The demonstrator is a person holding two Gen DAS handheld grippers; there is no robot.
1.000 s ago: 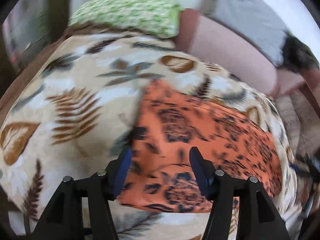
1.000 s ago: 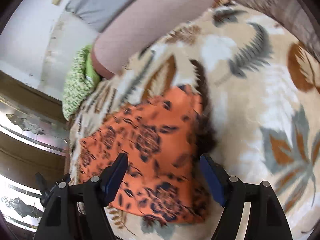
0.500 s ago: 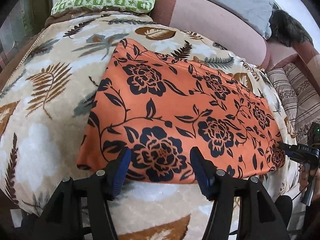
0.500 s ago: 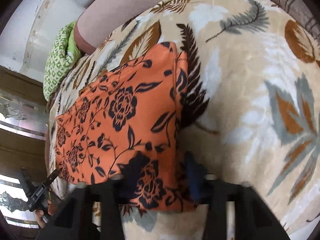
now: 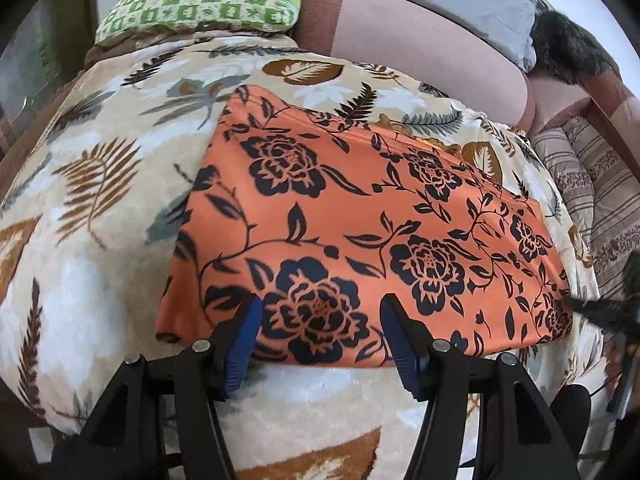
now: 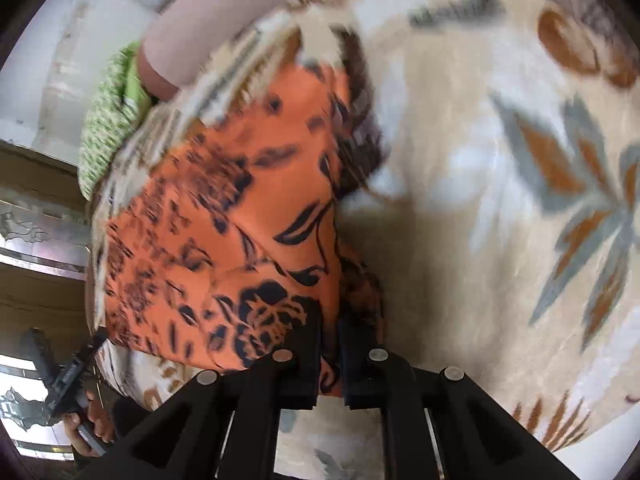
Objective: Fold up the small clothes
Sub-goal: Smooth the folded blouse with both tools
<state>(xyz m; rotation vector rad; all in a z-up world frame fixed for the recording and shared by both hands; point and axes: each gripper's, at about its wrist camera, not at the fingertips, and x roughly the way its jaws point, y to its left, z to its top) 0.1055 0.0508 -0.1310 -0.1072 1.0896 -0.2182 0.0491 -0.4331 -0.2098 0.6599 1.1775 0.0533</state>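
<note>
Gripping stage: right tongs (image 6: 329, 332) clamped on orange floral garment (image 5: 360, 216) corner, left tongs (image 5: 320, 320) apart over near hem; next, probably closing left and lifting.

Orange black-floral garment (image 5: 360, 216) flat on bed, corner pinched.

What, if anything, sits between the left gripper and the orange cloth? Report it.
Nothing visible. The left gripper hangs open at the near edge of the orange floral cloth, only the leaf-print blanket beneath.
</note>
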